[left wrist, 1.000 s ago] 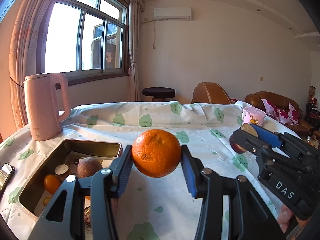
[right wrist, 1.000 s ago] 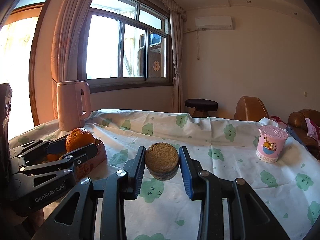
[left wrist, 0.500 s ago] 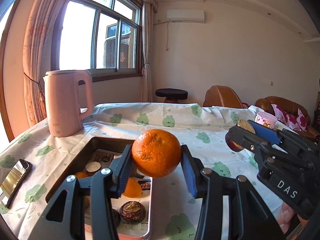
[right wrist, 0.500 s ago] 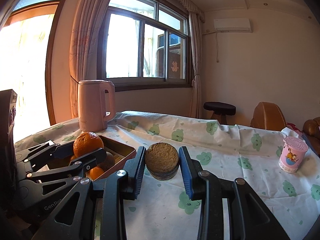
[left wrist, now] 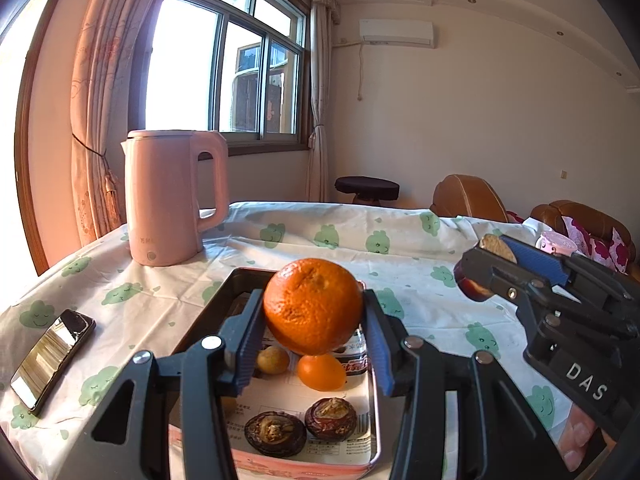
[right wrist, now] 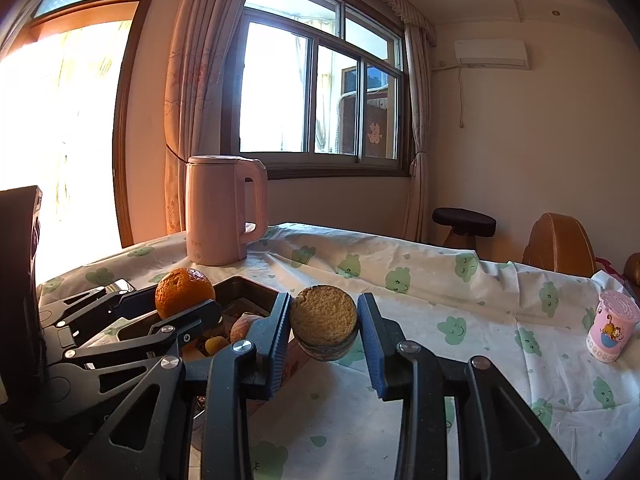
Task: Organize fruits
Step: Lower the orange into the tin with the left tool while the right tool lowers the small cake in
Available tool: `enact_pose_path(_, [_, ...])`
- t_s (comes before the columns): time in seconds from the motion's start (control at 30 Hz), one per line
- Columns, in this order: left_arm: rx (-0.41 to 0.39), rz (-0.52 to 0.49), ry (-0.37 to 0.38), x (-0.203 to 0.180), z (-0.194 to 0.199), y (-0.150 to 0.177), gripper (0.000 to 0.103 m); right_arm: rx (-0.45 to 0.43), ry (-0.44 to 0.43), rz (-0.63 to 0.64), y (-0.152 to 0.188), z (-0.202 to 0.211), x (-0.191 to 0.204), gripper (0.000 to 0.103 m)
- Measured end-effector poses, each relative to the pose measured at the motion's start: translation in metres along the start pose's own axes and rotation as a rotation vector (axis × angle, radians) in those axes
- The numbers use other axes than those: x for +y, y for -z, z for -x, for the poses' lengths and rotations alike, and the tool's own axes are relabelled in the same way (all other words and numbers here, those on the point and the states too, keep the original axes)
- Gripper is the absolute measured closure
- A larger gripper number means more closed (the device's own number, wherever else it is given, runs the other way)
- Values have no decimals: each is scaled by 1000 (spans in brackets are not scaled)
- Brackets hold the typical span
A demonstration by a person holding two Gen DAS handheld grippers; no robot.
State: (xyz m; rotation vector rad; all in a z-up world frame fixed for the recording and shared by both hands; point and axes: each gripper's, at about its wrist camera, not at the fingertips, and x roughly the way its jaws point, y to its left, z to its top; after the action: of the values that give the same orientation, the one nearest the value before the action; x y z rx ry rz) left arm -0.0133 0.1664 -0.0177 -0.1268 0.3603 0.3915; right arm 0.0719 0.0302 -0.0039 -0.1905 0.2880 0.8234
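Nearest, the left gripper (left wrist: 314,344) pinches a round orange mandarin (left wrist: 313,305) between its blue-padded jaws, holding it in the air above the near half of the shallow rectangular metal tray (left wrist: 374,408). Inside the tray, below the mandarin, lie two dark wrinkled brown fruits (left wrist: 300,428) at the near end, then a small smooth orange fruit (left wrist: 321,372) and a small tan round fruit (left wrist: 273,360) beside it, all resting on printed paper lining.

To the right of the tray, the right gripper (right wrist: 323,326) is closed on a squat round fruit with a rough tan cut face and dark skin (right wrist: 323,322), held clear of the white tablecloth with green cloud prints (right wrist: 400,280). A person's fingertips (left wrist: 576,436) show under that gripper's body.

Left of the tray a dark smartphone (left wrist: 52,356) lies flat on the cloth. Beyond the tray's far left corner stands a tall pink plastic kettle (left wrist: 172,196), upright, handle toward the tray. Well to the right of the tray, near the table's edge, stands a small pink cartoon-printed cup (right wrist: 612,332).

Past the table are a dark round stool (left wrist: 367,188) and brown leather armchairs (left wrist: 468,198), with the window behind the kettle.
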Motion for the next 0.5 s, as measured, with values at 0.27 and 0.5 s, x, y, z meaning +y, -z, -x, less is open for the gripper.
enact_pose_path(0.27, [12, 12, -34, 18, -2, 0, 54, 5, -31, 21, -3, -10, 17, 67])
enact_pose_path(0.5, [23, 21, -54, 29, -4, 1, 54, 8, -49, 31, -4, -16, 28, 67])
